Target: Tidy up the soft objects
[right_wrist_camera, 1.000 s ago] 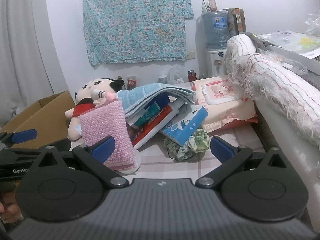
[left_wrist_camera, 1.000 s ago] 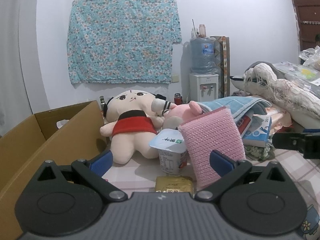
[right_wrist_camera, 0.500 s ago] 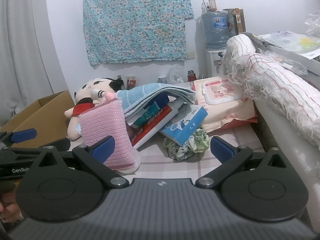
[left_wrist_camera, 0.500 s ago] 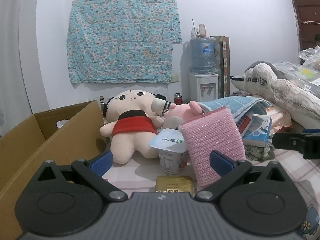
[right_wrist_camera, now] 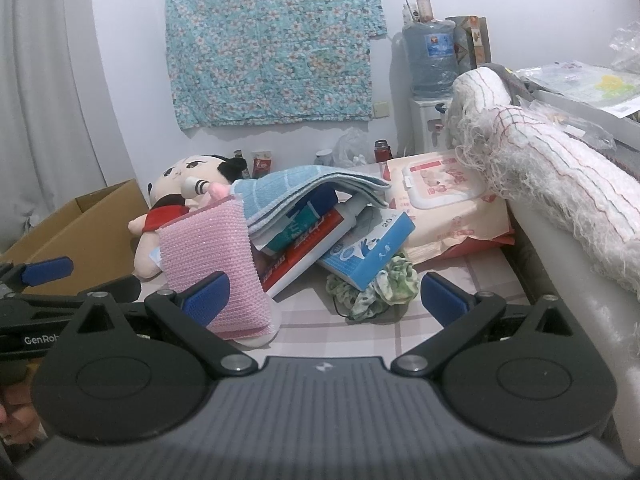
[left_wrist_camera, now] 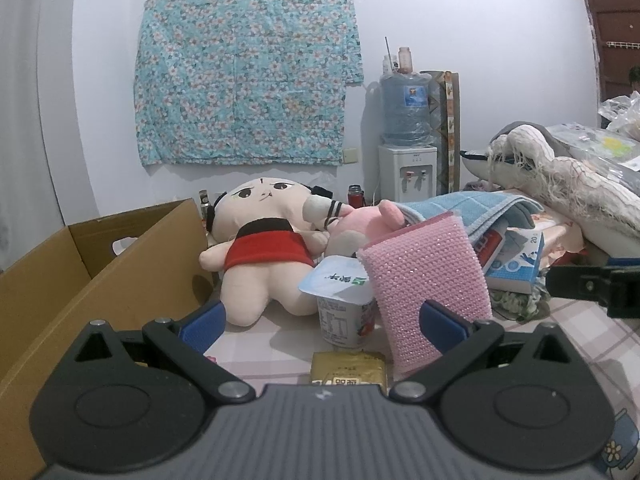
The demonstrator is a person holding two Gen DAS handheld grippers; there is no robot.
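Left wrist view: the left gripper (left_wrist_camera: 322, 322) has its fingers wide apart, holding nothing. A pink sponge (left_wrist_camera: 426, 284) stands mid-frame, leaning on a yogurt cup (left_wrist_camera: 344, 308). The right gripper (right_wrist_camera: 324, 296) is wide apart too, with a green scrunchie (right_wrist_camera: 374, 286) between its fingers.
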